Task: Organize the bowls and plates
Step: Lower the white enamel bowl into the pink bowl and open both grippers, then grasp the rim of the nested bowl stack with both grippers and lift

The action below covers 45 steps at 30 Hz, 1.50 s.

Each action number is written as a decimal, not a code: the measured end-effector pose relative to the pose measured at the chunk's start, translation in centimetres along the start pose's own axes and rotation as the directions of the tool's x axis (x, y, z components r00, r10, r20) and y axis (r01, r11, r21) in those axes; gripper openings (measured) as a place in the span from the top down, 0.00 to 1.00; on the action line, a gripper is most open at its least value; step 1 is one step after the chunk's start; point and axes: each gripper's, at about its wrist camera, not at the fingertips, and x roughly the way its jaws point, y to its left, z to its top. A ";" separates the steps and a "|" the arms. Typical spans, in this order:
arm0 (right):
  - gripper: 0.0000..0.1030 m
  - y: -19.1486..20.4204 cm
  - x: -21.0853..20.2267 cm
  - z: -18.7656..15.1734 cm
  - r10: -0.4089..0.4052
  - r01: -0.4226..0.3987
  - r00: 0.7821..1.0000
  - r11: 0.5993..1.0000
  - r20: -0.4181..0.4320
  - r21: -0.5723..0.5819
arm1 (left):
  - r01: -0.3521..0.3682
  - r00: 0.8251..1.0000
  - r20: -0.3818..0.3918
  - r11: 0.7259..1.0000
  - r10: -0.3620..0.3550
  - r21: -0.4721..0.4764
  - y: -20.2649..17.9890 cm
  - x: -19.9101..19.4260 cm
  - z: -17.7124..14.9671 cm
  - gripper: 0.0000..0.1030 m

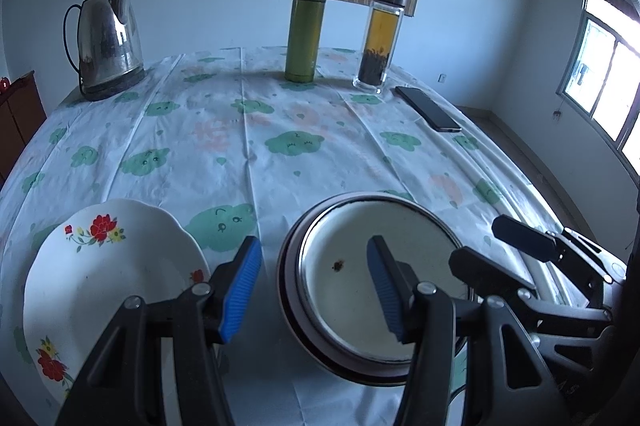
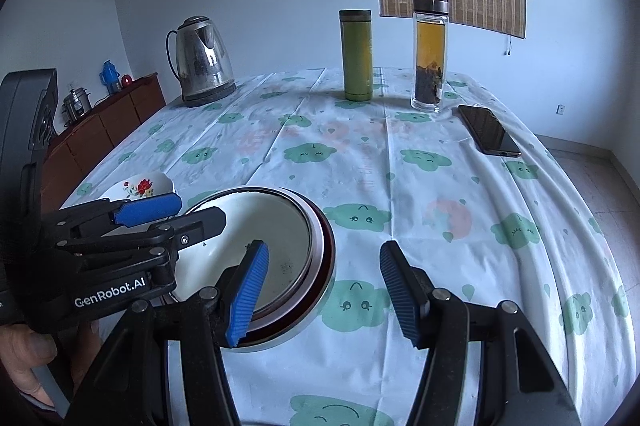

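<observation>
Jaws on both your grippers stand partly open and empty. Your left gripper [image 1: 314, 284] straddles the near-left rim of the stacked bowls [image 1: 372, 278], one pad over the basin; your right gripper [image 2: 324, 288] straddles their right rim. The flowered plate [image 1: 108, 278] lies just left of the left jaws, so that hand is nearer. Beyond, the tabletop [image 1: 320, 166] runs to the kettle [image 1: 108, 42].

The middle of the tablecloth [image 1: 248, 146] lies bare. Along the far edge stand a kettle [image 1: 108, 42], a green flask [image 1: 304, 34] and a tea bottle [image 1: 378, 40], a phone [image 1: 428, 108] beside them. Near us, the flowered plate [image 1: 100, 278] and stacked bowls [image 1: 360, 266] crowd the front.
</observation>
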 end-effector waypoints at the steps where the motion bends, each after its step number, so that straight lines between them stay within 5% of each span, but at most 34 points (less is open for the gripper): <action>1: 0.42 -0.1 0.0 0.0 0.000 0.000 1.000 1.000 0.001 0.003 | -0.002 1.000 -0.003 1.000 0.002 0.002 0.0 0.1 -0.1 0.46; 13: 0.42 -0.2 0.8 -0.1 0.013 -0.013 1.000 1.000 -0.024 0.018 | 0.000 1.000 -0.022 1.000 0.000 0.021 -0.5 0.4 -0.4 0.49; 22: 0.63 0.0 1.9 -0.4 0.071 -0.069 0.995 0.997 -0.066 0.041 | 0.005 1.000 -0.027 1.000 -0.004 0.027 -0.6 0.5 -0.5 0.51; 35: 0.69 -1.3 2.1 -0.7 0.028 -0.022 0.996 0.997 -0.084 0.069 | 0.065 0.996 -0.061 0.997 -0.062 0.040 -1.5 1.2 -1.0 0.44; 45: 0.71 -1.1 1.8 -1.2 0.016 -0.011 0.998 0.997 -0.064 0.076 | 0.015 0.998 -0.068 0.999 -0.012 0.043 -1.8 1.3 -1.4 0.55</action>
